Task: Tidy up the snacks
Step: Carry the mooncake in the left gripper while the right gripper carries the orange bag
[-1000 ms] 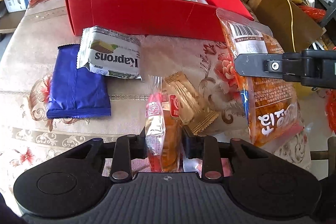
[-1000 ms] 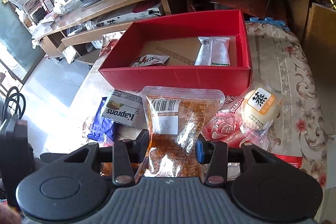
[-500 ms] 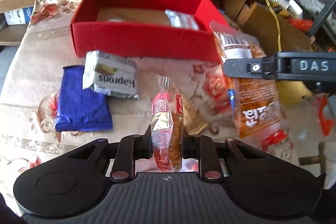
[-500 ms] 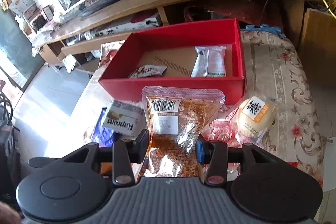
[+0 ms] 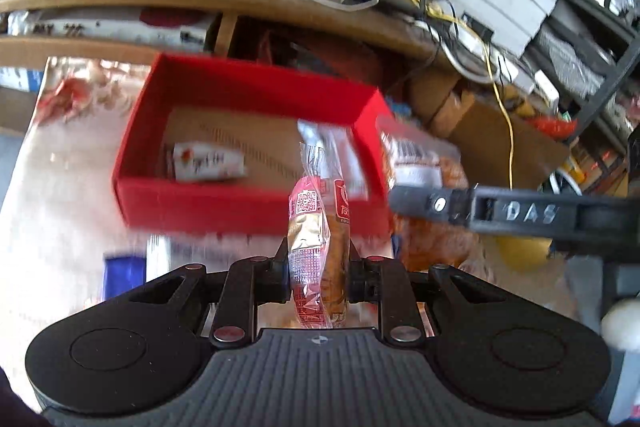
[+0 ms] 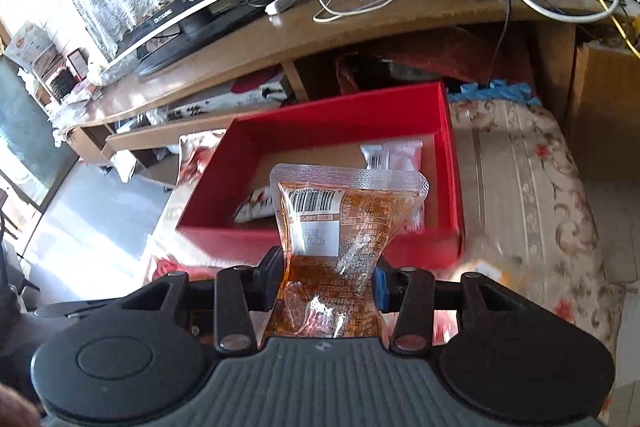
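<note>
Left gripper (image 5: pixel 319 269) is clamping 1 slim red snack pack (image 5: pixel 318 247) & right gripper (image 6: pixel 327 277) is pinching 1 orange pouch (image 6: pixel 340 227), both above the table before 1 red box (image 6: pixel 248 239) containing 2 packets.

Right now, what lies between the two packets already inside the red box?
Only bare cardboard floor separates the red-and-white packet from the white packet in the red box; the right wrist view shows it.
</note>
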Demonstrator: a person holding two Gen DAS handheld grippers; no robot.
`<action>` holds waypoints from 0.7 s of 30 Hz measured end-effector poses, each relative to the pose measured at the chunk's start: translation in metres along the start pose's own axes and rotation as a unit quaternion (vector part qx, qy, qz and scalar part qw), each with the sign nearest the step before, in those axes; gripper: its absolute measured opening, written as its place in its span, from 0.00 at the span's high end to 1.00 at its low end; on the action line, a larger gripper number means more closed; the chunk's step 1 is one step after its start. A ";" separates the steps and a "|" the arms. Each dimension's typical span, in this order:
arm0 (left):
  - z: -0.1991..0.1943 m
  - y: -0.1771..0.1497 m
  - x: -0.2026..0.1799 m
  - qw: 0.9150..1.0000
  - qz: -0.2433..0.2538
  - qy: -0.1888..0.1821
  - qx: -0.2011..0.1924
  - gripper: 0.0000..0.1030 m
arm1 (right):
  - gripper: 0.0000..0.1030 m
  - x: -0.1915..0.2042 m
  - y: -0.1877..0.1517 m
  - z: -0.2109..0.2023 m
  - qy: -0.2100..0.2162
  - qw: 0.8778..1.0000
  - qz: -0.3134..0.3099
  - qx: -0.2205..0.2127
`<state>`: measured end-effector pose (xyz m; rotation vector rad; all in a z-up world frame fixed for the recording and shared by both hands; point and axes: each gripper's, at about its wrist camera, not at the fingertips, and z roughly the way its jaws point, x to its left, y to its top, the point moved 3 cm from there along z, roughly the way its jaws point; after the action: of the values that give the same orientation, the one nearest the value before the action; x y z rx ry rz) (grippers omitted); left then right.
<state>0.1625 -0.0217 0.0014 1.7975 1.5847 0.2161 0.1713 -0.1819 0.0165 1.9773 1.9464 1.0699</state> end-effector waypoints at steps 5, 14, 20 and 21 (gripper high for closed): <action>0.017 0.029 0.013 1.000 -0.007 0.000 -0.017 0.71 | 0.57 -0.001 0.027 0.022 -0.006 1.000 0.000 -0.002; 0.055 0.061 0.040 0.999 -0.030 0.005 -0.020 0.71 | 0.57 -0.007 0.058 0.069 -0.023 1.000 -0.005 0.009; 0.078 0.065 0.052 0.999 -0.043 0.009 -0.002 0.71 | 0.57 -0.011 0.068 0.098 -0.032 0.999 -0.010 0.021; 0.081 0.066 0.053 0.999 -0.044 0.008 0.001 0.71 | 0.57 -0.011 0.068 0.102 -0.032 0.999 -0.011 0.024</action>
<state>0.2725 -0.0044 -0.0350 1.7266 1.6721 0.1866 0.2870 -0.1649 -0.0222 1.9833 1.9744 0.9509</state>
